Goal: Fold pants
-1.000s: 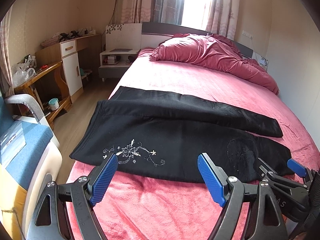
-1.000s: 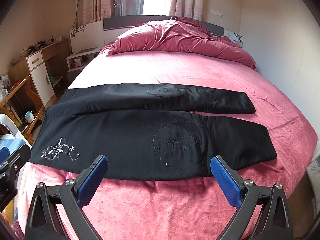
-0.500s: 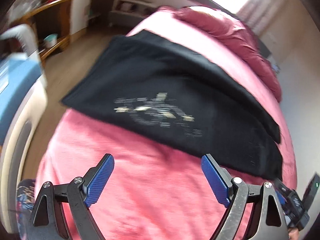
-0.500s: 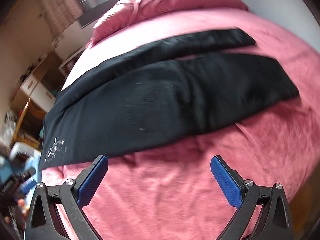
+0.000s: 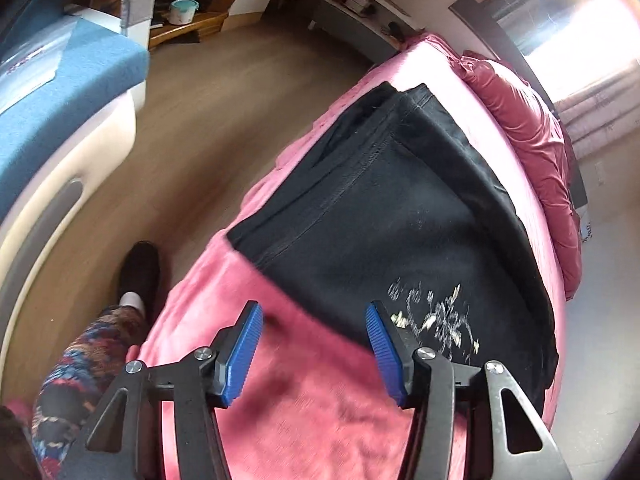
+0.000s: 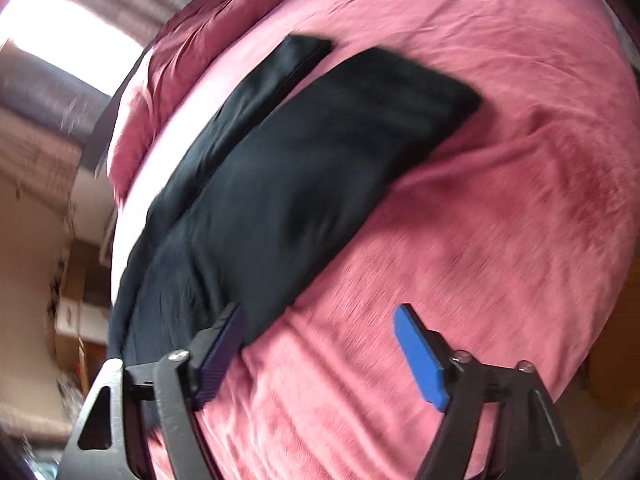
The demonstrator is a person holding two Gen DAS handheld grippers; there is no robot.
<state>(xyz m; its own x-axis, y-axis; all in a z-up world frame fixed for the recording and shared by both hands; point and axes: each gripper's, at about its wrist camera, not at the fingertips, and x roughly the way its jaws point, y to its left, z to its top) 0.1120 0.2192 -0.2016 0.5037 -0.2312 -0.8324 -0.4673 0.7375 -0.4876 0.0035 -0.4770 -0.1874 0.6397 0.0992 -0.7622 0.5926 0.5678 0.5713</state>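
Observation:
Black pants (image 5: pixel 400 208) with a white floral embroidery (image 5: pixel 432 316) lie spread flat on the pink bed (image 5: pixel 320 408). In the left wrist view my left gripper (image 5: pixel 314 350) hovers over the near hem by the waist end, jaws closing, only the pants' edge and bedcover between the blue pads. The right wrist view shows the pants (image 6: pixel 304 184) running away toward the leg ends. My right gripper (image 6: pixel 320 350) sits at their near edge, jaws closing, its left pad over the black cloth, nothing pinched.
A blue and white chair (image 5: pixel 60 92) stands left of the bed on the wooden floor (image 5: pixel 192 112). A person's patterned trouser leg (image 5: pixel 80 376) and dark shoe (image 5: pixel 140 272) are beside the bed. A crumpled pink duvet (image 5: pixel 536 140) lies at the head end.
Both grippers dropped toward the bed and rolled, so the views tilt. Both pairs of jaws have narrowed from wide open. The left one shifted toward the waist end, the right toward the near edge.

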